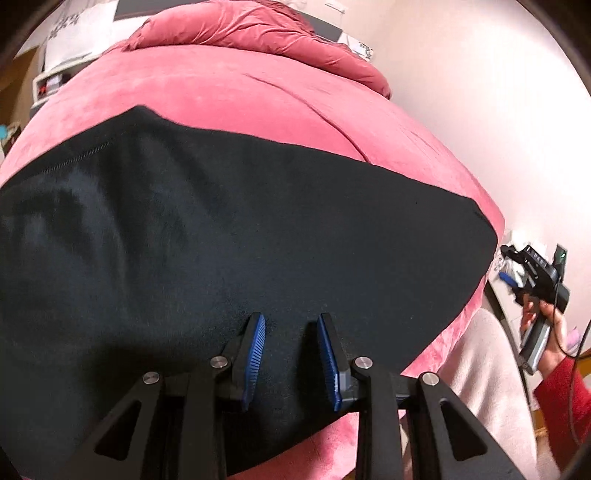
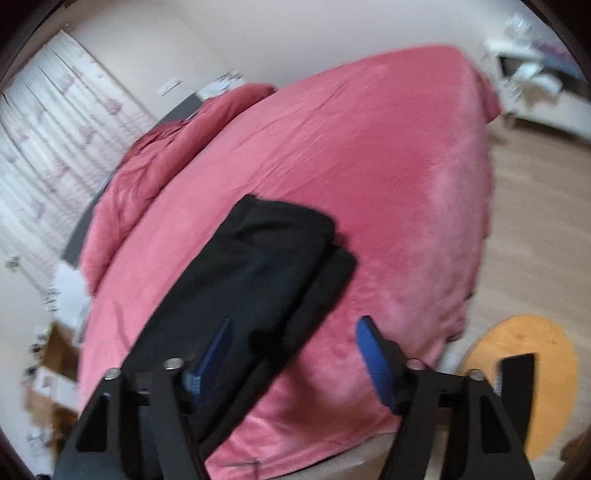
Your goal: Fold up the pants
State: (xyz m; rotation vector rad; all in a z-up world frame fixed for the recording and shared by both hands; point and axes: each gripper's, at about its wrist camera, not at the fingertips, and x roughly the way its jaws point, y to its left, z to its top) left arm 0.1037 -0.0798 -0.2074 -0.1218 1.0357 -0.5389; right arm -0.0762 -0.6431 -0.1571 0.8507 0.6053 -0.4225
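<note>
Black pants (image 1: pixel 229 236) lie folded lengthwise on a pink bed (image 1: pixel 236 92), with a zip at the far left. In the right wrist view the pants (image 2: pixel 258 266) show as a long dark strip on the bed (image 2: pixel 388 184). My left gripper (image 1: pixel 291 321) is open and empty, low over the near edge of the pants. My right gripper (image 2: pixel 295 325) is open and empty, held off the bed beyond the pants' end. It also shows in the left wrist view (image 1: pixel 532 273), held in a hand at the right.
A crumpled pink duvet (image 1: pixel 258 29) lies at the head of the bed. A round yellow rug (image 2: pixel 524 369) lies on the wooden floor (image 2: pixel 535 221). White furniture (image 2: pixel 543 92) stands beyond the bed. Cardboard boxes (image 2: pixel 55 362) sit on the floor by the curtain side.
</note>
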